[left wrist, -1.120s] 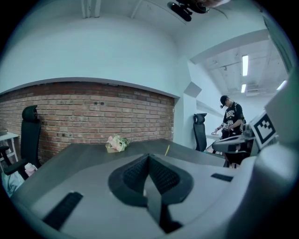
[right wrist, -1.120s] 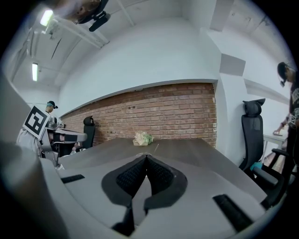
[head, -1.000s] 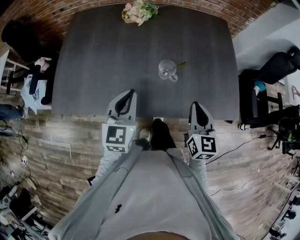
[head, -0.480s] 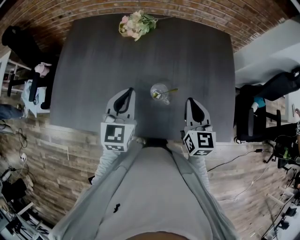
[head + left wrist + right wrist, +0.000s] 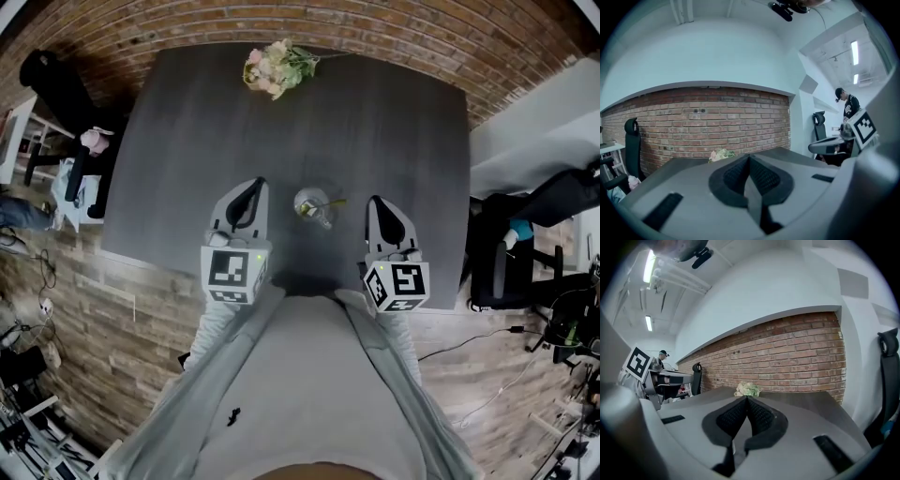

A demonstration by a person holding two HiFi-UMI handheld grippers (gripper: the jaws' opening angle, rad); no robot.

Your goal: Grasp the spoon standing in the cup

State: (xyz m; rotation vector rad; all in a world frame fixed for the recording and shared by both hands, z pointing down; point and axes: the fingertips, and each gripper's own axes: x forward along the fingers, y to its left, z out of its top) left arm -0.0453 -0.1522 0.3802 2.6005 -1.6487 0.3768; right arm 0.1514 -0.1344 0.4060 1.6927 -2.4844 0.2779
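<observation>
A clear glass cup [image 5: 312,203] stands on the dark table [image 5: 187,141], near its front edge, between my two grippers. A spoon [image 5: 330,202] stands in the cup and leans to the right. My left gripper [image 5: 256,182] is to the cup's left, jaws shut and empty. My right gripper [image 5: 374,201] is to the cup's right, also shut with nothing held. Both gripper views look level over the table toward the brick wall; the left gripper [image 5: 749,158] and right gripper [image 5: 746,399] show their pads pressed together. The cup is hidden in those views.
A bunch of pale flowers [image 5: 275,66] lies at the table's far edge, also seen as flowers [image 5: 721,154] and flowers [image 5: 747,389]. Black office chairs [image 5: 56,84] stand to the left and a chair [image 5: 553,187] to the right. A person [image 5: 846,105] stands far off.
The view has advanced over the table: the cup now lies closer, between the two grippers. Both grippers stay shut and now reach over the table's front edge.
</observation>
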